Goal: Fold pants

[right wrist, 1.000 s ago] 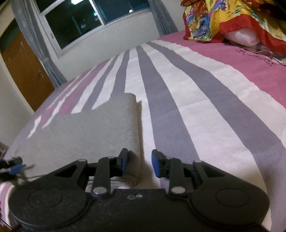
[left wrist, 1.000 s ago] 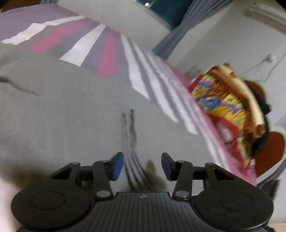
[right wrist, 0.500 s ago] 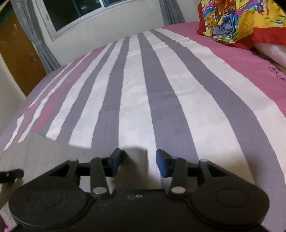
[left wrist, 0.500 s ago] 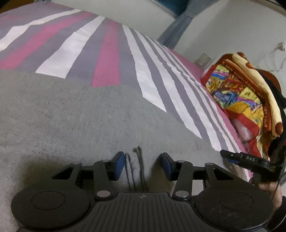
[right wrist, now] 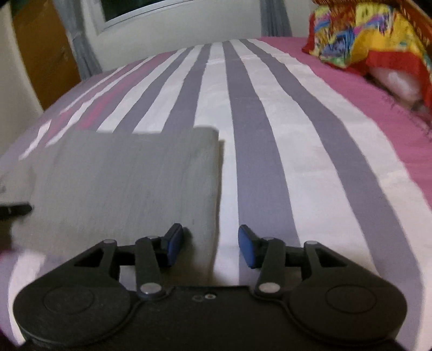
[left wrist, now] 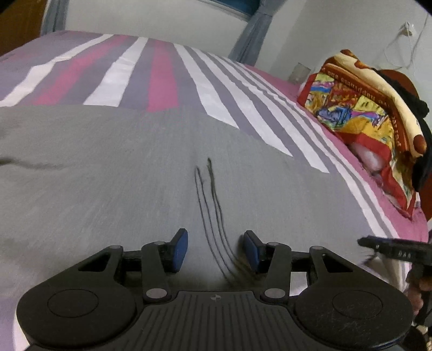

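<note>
Grey pants (left wrist: 113,172) lie flat (long axis sideways)

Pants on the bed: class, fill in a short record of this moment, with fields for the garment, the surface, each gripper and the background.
garment: grey pants, lying flat, dark drawstring on top
surface: striped bedsheet, pink, white and grey
left gripper: jaws apart over the drawstring, gripping nothing
right gripper: jaws opening, straddling the pants' right edge, pads not pressing
background: colourful pillow at the bed's right side; window behind
</note>
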{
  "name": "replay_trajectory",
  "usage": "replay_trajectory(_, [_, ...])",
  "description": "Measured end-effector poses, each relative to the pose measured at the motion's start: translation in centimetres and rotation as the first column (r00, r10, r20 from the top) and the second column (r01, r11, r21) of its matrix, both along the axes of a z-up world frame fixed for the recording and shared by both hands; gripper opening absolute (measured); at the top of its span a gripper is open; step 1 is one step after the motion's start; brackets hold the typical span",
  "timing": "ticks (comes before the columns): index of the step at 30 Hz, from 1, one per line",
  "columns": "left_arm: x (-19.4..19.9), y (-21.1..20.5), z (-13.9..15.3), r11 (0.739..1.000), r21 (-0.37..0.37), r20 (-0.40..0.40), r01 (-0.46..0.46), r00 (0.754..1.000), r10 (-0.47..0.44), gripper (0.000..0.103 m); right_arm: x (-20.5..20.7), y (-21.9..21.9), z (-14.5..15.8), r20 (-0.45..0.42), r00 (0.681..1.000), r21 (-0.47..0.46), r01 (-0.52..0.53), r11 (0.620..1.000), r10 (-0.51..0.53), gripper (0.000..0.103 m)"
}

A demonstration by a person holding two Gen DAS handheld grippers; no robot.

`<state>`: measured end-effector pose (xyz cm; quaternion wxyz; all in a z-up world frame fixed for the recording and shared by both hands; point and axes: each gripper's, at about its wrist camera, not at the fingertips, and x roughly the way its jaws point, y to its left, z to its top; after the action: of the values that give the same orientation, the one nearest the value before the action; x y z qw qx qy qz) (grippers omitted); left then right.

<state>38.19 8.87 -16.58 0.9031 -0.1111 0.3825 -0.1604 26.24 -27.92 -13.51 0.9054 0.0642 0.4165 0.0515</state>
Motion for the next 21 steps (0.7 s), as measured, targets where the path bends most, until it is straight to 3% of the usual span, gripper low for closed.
replay_trajectory(2, [-1.3,0.2,1.1,1.000,-0.025,0.024,-0.001,1.000,0.001,0.046,-0.9,-0.2,1.4,0.019,1.000,-0.009,0.012,1.000,-0.012,0.044])
replay_trajectory(4, [-2.1,0.4,1.7,1.000,-0.020,0.044,-0.018,0.999,0.019,0.046,-1.7,-0.9,3.1,0.073,0.997,0.038,0.031,0.999,-0.033,0.044])
replay_trajectory(7, [-1.8,0.4,0.2,0.999,-0.017,-0.029,-0.041,0.999,0.041,0.046,-2.3,-1.3,4.3,0.142,0.989,0.102,0.026,0.994,-0.040,0.046])
replay_trajectory(8, [-1.8,0.4,-0.5,0.999,0.000,-0.026,-0.042,0.999,0.042,0.046,-1.8,-1.1,3.5,0.121,0.992,0.096,0.011,0.995,-0.023,0.046])
replay_trajectory(10, [-1.6,0.4,-1.0,0.998,-0.007,-0.034,-0.065,0.997,0.065,0.046,0.2,-0.3,-0.5,-0.053,0.999,0.016,-0.010,1.000,0.011,0.047])
replay_trajectory(12, [-1.8,0.1,0.2,0.998,0.006,-0.038,-0.068,0.997,0.068,0.046,0.4,-0.4,0.0,-0.050,0.999,0.021,0.012,1.000,-0.011,0.047])
replay_trajectory(13, [-2.2,0.1,0.8,0.998,0.002,-0.016,-0.058,0.998,0.058,0.046,0.4,-0.5,1.0,-0.042,0.999,0.023,0.027,0.999,-0.026,0.045])
replay_trajectory(15, [-3.1,0.1,1.4,0.999,-0.001,0.011,-0.045,0.999,0.045,0.046,-0.5,-0.8,3.0,0.064,0.997,0.059,0.035,0.998,-0.039,0.045])
replay_trajectory(17, [-3.2,0.0,0.4,0.999,0.029,-0.022,-0.044,0.999,0.045,0.046,-0.7,-0.7,3.1,0.117,0.993,0.042,0.025,0.999,-0.030,0.047])
replay_trajectory(19, [-3.4,0.3,-0.5,0.998,0.008,-0.021,-0.059,0.998,0.059,0.048,0.7,-0.3,0.0,-0.062,0.998,-0.009,0.002,1.000,-0.003,0.048])
replay_trajectory(21, [-3.6,0.4,-0.5,0.997,-0.002,-0.025,-0.074,0.997,0.074,0.048,0.7,-0.4,-0.4,-0.058,0.998,-0.003,0.006,1.000,-0.006,0.048])
